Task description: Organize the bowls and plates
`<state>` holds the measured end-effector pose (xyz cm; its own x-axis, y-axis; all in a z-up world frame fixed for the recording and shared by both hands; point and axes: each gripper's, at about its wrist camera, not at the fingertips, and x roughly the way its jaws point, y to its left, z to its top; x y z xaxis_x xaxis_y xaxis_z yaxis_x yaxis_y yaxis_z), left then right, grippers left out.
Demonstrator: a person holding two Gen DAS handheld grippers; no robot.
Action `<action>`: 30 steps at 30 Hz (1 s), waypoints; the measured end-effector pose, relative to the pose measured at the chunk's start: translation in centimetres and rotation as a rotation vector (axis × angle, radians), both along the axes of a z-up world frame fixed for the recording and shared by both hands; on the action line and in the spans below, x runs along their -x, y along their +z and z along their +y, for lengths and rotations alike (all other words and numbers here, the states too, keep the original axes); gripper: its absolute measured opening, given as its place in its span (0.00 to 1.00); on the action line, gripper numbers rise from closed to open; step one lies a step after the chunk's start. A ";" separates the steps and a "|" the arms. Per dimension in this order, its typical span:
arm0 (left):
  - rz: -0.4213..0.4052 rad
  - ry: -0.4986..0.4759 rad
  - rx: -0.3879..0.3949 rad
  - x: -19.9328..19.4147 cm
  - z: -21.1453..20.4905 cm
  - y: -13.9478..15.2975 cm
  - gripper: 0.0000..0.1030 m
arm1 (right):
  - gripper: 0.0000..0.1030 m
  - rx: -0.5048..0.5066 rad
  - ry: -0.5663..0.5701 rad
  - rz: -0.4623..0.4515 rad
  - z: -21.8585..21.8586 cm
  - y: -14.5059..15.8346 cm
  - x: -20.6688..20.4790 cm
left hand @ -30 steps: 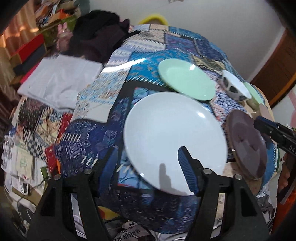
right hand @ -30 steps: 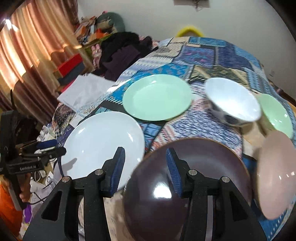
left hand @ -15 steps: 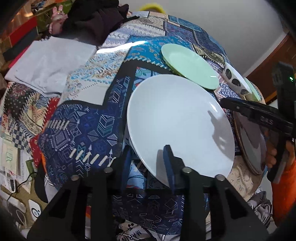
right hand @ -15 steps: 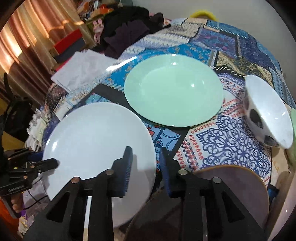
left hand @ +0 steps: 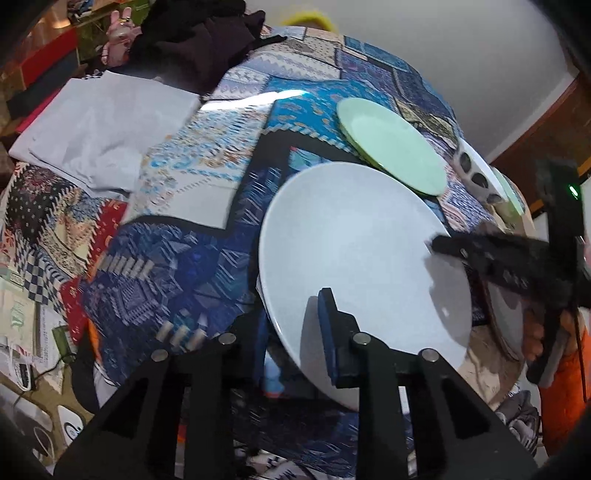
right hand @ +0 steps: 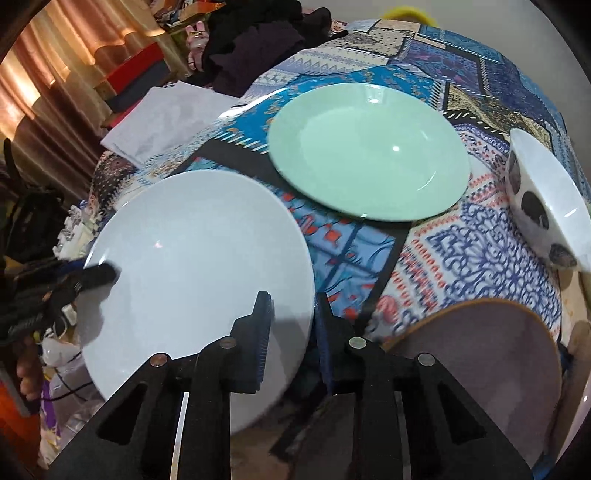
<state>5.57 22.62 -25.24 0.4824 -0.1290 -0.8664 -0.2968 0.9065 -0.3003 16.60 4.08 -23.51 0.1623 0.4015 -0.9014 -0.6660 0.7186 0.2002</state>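
Observation:
A large white plate [left hand: 351,251] [right hand: 192,258] lies on the patchwork cloth at the table's near edge. My left gripper [left hand: 295,332] straddles its near left rim, one finger on top and one beneath. Its jaws are still closing and the pads look pressed on the rim. My right gripper [right hand: 291,325] is shut on the opposite rim, and it shows at the right in the left wrist view [left hand: 443,245]. Behind lie a green plate [right hand: 369,151] [left hand: 391,146] and a white bowl with black spots [right hand: 546,206]. A brown plate [right hand: 480,350] sits just right of my right gripper.
A pale green bowl [left hand: 511,192] stands behind the spotted bowl. A folded white cloth [left hand: 103,125] and a heap of dark clothes [left hand: 199,33] lie at the table's far left. Clutter and cables cover the floor below the near edge [left hand: 33,354].
Both grippers came down onto the white plate's rim and closed on it. The right one shifted left from over the brown plate to the white plate's right rim.

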 end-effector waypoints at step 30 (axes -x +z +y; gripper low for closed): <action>0.024 0.028 -0.011 1.9 0.3 0.4 0.30 | 0.24 -0.082 -0.044 -0.010 -0.7 0.8 2.0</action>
